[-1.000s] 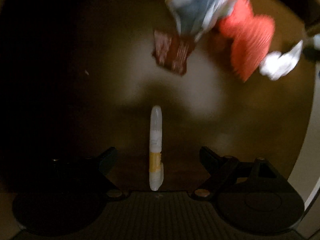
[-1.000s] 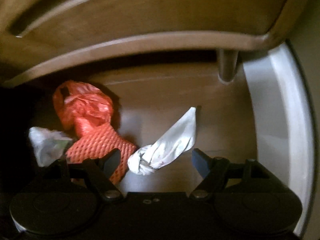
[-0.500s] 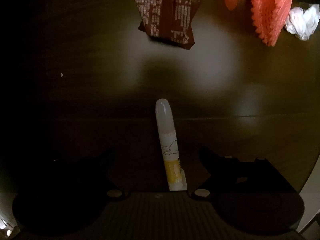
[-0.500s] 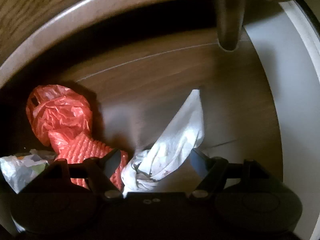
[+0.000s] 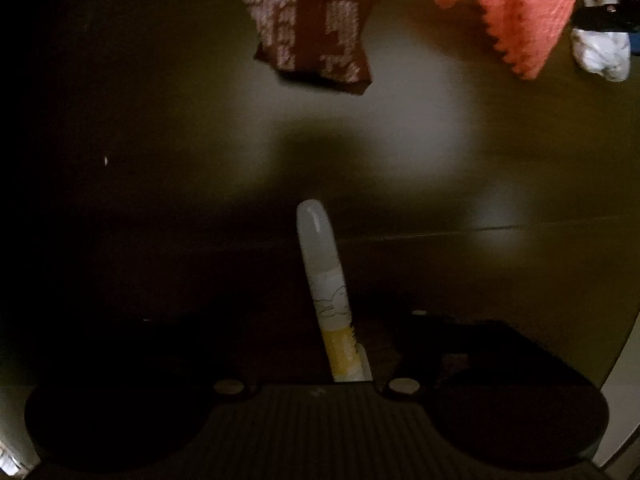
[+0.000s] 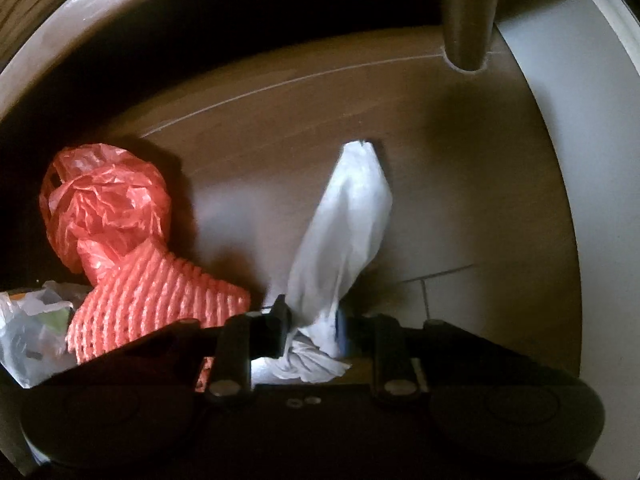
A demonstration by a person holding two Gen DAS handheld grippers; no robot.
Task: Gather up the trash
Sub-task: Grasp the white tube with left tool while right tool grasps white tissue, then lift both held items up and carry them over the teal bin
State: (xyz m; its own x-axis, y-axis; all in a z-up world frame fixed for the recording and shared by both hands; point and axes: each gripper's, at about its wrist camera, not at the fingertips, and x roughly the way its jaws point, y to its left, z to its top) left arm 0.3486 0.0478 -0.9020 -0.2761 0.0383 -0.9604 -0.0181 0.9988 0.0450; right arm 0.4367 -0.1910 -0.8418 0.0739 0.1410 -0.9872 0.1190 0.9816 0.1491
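trash lies scattered on a dark wooden floor, and the collecting looks barely begun; no bin or bag for it shows in either view, so nothing can be counted as put away yet.

the right gripper has just been closing and its jaws now pinch the knotted end of a white crumpled wrapper, whose loose tail stretches away along the floor toward a round wooden furniture leg near the white baseboard; the wrapper is gripped but, as far as i can judge, not yet lifted.

the left gripper has also just been closing, with a small white tube with a yellow band lying between its jaws; the jaws are lost in shadow, so i cannot tell whether the pads already press on the tube; the tube lies on the floor, its rounded tip pointing away from the gripper.

left to do, by my reading: an orange foam net and a crumpled orange plastic bag touching it, a clear plastic bag just beside the net at the left edge of the right view, and a brown printed wrapper lying apart from the tube; all of these rest untouched on the floor.
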